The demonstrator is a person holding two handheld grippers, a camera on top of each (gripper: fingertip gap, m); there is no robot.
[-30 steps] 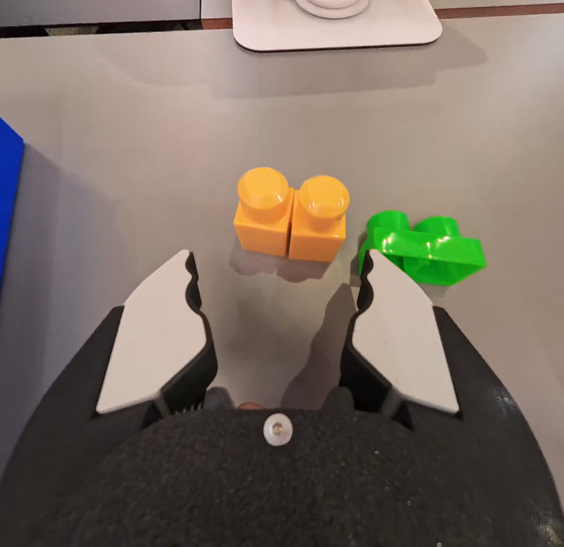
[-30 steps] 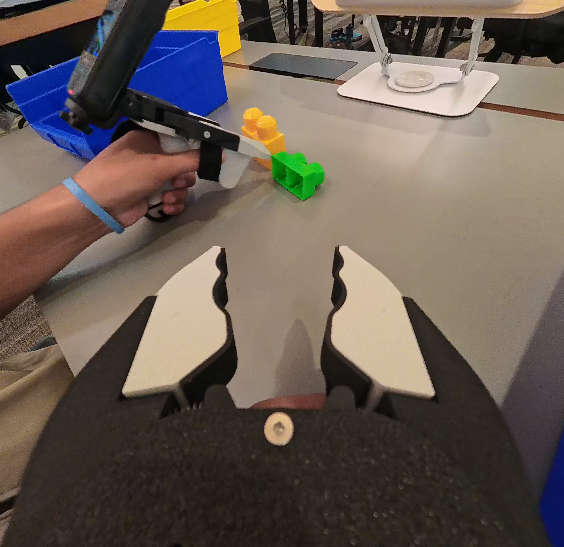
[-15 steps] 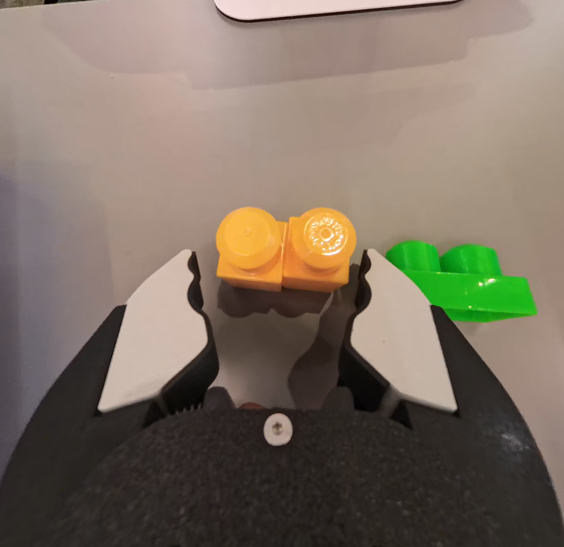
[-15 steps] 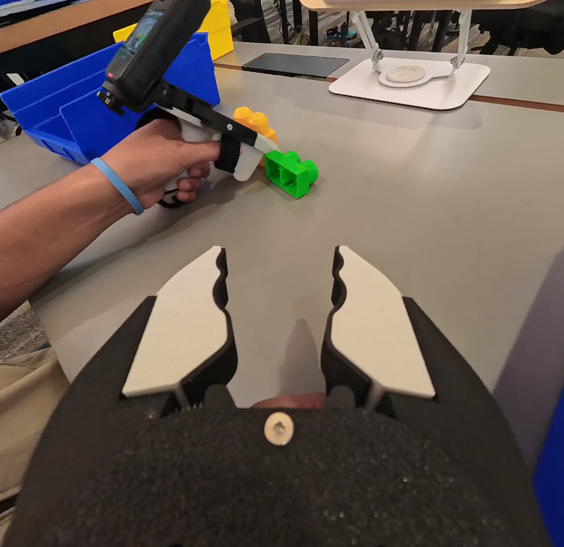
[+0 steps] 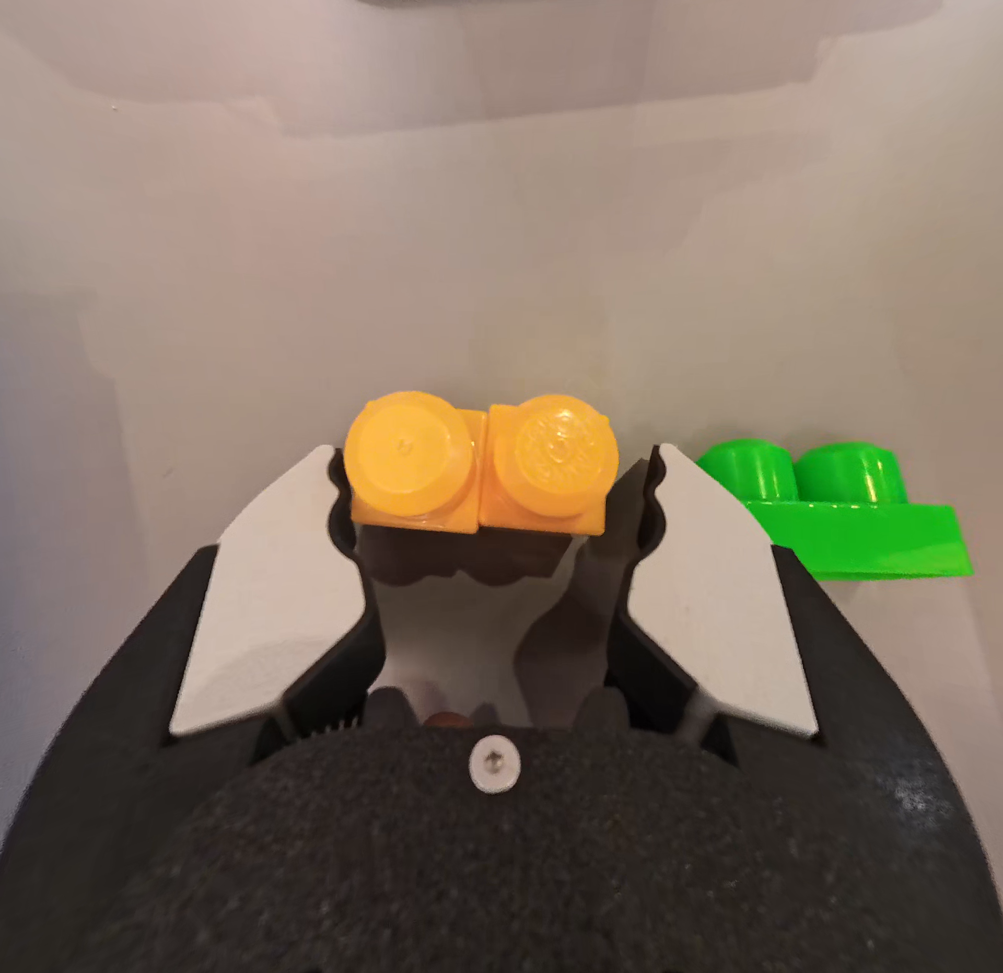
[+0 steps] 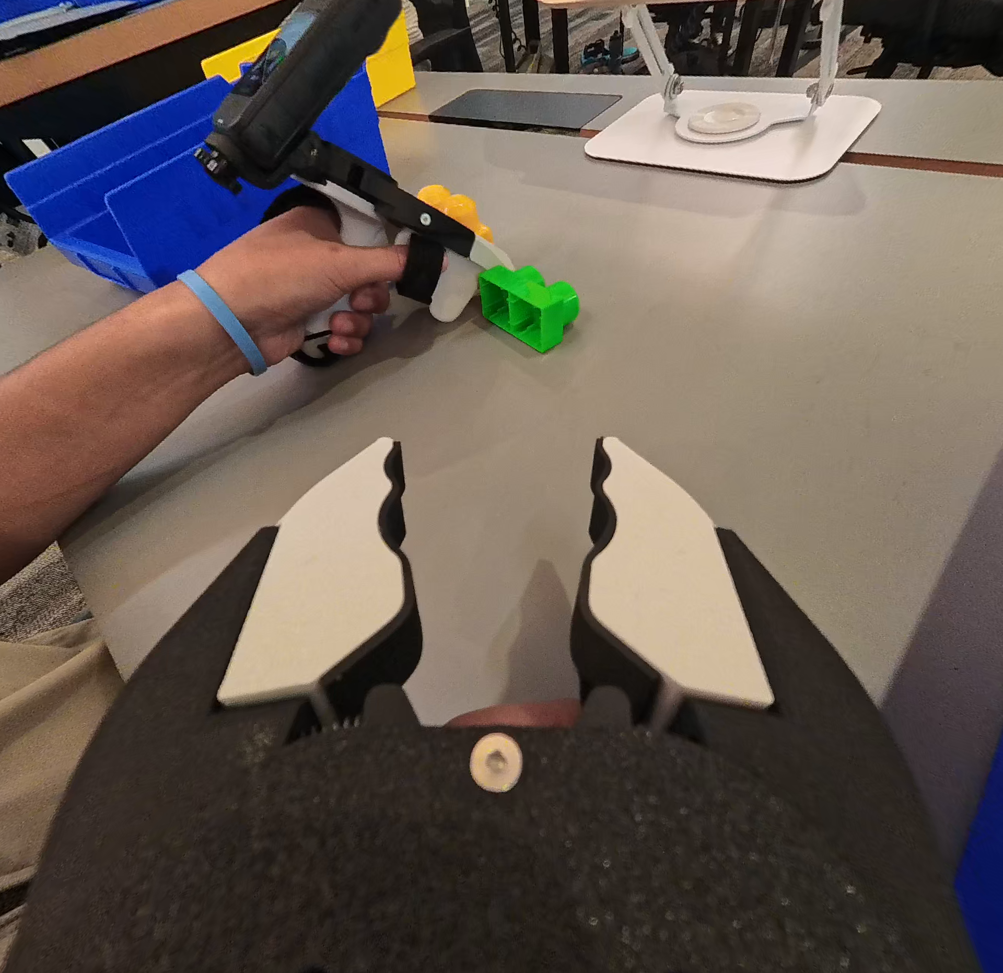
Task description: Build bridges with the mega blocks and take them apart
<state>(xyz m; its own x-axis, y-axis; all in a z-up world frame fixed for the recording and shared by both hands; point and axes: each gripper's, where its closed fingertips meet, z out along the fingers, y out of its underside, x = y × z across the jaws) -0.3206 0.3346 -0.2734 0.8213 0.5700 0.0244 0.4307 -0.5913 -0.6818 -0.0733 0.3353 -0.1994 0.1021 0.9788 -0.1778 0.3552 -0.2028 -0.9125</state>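
Note:
Two orange one-stud blocks (image 5: 480, 472) stand upright side by side on the grey table. My left gripper (image 5: 494, 458) is open and reaches around them from above; the left fingertip touches or nearly touches the left block, and a gap shows on the right. A green two-stud block (image 5: 846, 523) lies on its side just right of the right finger. In the right wrist view the green block (image 6: 526, 306) shows its hollow underside, and the orange blocks (image 6: 456, 208) are partly hidden behind the left gripper. My right gripper (image 6: 496, 453) is open and empty, well back above the table.
A blue bin (image 6: 163, 197) stands at the left with a yellow bin (image 6: 388, 62) behind it. A white stand base (image 6: 732, 132) and a dark mat (image 6: 526, 108) lie at the far side. A person's hand (image 6: 304, 284) holds the left gripper.
My left gripper has moved forward and down until its open fingers flank the orange blocks. The right gripper has stayed open, shifting only slightly.

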